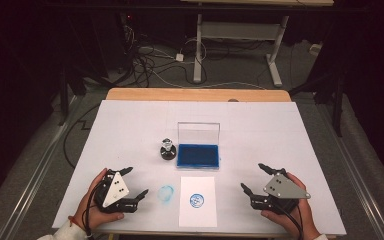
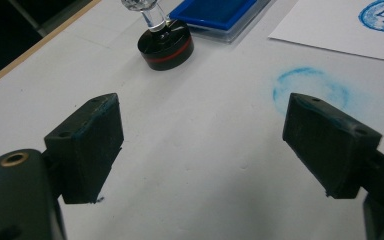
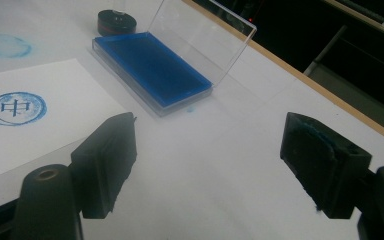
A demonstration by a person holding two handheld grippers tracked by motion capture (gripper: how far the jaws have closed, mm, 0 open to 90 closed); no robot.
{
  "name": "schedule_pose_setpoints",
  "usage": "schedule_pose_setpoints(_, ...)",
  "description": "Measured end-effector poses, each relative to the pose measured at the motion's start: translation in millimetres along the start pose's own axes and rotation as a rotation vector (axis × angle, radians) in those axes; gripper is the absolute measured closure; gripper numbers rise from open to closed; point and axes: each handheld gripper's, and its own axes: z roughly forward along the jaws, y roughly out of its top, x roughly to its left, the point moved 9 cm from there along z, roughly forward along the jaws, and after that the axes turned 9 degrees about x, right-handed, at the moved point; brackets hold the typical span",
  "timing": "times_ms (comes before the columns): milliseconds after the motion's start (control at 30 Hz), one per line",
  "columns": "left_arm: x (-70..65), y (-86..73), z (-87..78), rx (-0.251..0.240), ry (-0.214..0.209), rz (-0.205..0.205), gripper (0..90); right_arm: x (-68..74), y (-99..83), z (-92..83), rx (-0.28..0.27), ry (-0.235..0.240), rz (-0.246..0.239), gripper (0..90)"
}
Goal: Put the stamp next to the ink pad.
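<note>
A round black stamp [image 1: 167, 149] with a red band and a clear knob stands upright left of an open blue ink pad [image 1: 198, 155], whose clear lid [image 1: 198, 133] stands up behind it. In front lies a white sheet [image 1: 197, 201] bearing a blue round print [image 1: 196, 200]. A blue ring smear [image 1: 166, 194] marks the table to its left. My left gripper [image 1: 132, 183] rests open at the near left, empty, pointing toward the stamp [image 2: 165, 44] and smear [image 2: 307, 87]. My right gripper [image 1: 256, 178] rests open at the near right, empty, facing the ink pad [image 3: 151, 67] and print [image 3: 14, 108].
The white table top [image 1: 280, 130] has a wooden edge [image 1: 198, 94] at the back. Beyond it on the floor lie cables [image 1: 145, 60] and the legs of another desk [image 1: 237, 45]. A hand holds each gripper at the near edge.
</note>
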Motion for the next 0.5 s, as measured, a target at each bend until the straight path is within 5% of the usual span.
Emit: schedule_pose_setpoints(500, -0.1, 0.0, 1.5, 0.009, -0.008, 0.007, 16.2, -0.6, -1.5, 0.5, 0.005, 0.001, -0.001, 23.1)
